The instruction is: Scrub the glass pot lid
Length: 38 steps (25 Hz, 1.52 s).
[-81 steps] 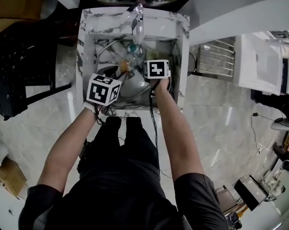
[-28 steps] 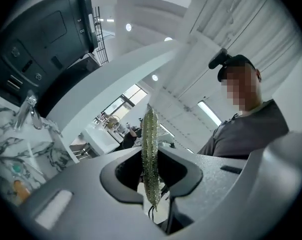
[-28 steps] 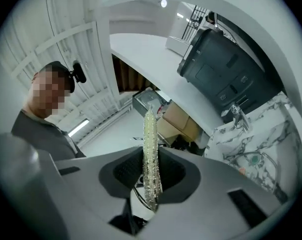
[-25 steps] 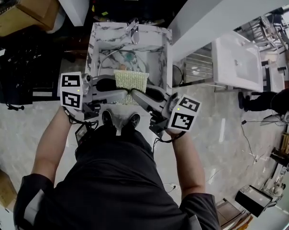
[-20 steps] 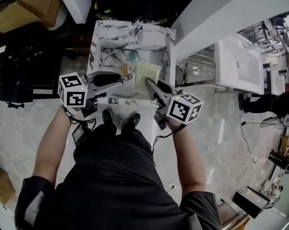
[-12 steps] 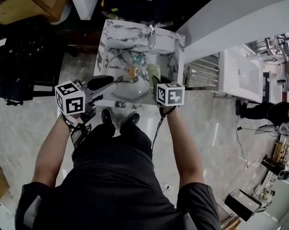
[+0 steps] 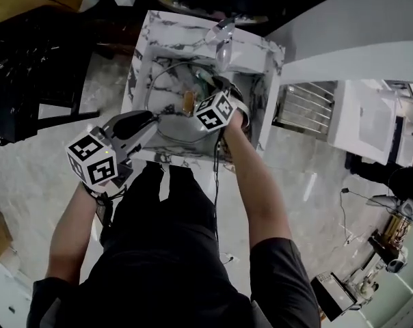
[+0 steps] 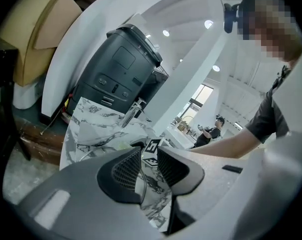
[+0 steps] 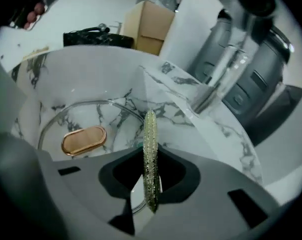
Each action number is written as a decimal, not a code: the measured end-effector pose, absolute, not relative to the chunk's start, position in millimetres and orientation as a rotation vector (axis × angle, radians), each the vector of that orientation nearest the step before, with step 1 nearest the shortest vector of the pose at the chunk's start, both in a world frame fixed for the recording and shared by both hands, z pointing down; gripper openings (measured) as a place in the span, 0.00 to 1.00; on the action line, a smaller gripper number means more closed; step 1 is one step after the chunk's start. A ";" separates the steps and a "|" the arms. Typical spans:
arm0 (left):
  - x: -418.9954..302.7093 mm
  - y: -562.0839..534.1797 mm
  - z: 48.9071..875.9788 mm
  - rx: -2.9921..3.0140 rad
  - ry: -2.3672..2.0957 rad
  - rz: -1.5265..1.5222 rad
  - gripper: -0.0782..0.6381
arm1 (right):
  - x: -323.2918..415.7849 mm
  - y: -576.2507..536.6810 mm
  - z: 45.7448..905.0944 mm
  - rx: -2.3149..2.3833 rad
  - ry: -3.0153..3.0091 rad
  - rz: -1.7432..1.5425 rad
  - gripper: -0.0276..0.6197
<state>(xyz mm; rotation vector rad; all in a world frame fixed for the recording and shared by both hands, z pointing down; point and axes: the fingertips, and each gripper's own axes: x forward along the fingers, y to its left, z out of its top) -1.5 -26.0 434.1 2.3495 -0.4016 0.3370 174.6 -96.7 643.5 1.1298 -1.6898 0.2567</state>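
In marble sink (image 7: 164, 29), round glass lid (image 9: 108, 121); R gripper (image 9: 150, 166) pinches thin nubbly sponge (image 9: 150, 139), L gripper (image 8: 148, 166) spread, empty

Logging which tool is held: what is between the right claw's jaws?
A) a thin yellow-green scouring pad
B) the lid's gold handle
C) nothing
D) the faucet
A: the right claw pinches the scouring pad edge-on; the gold handle lies apart, down in the sink.

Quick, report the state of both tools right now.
Left tool: open, nothing between its jaws.
Right tool: closed on the yellow-green scrub pad.
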 end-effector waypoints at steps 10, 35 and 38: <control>3.8 -50.0 442.3 2.311 -0.529 0.281 0.25 | 162.1 -56.7 661.8 0.798 -1.704 0.170 0.15; -82.0 -54.7 438.8 2.161 -0.688 0.106 0.25 | 62.9 -138.4 671.9 0.754 -1.700 0.266 0.15; -91.8 -54.5 439.1 2.154 -0.705 0.091 0.25 | 37.6 -131.0 673.0 0.619 -1.721 0.166 0.15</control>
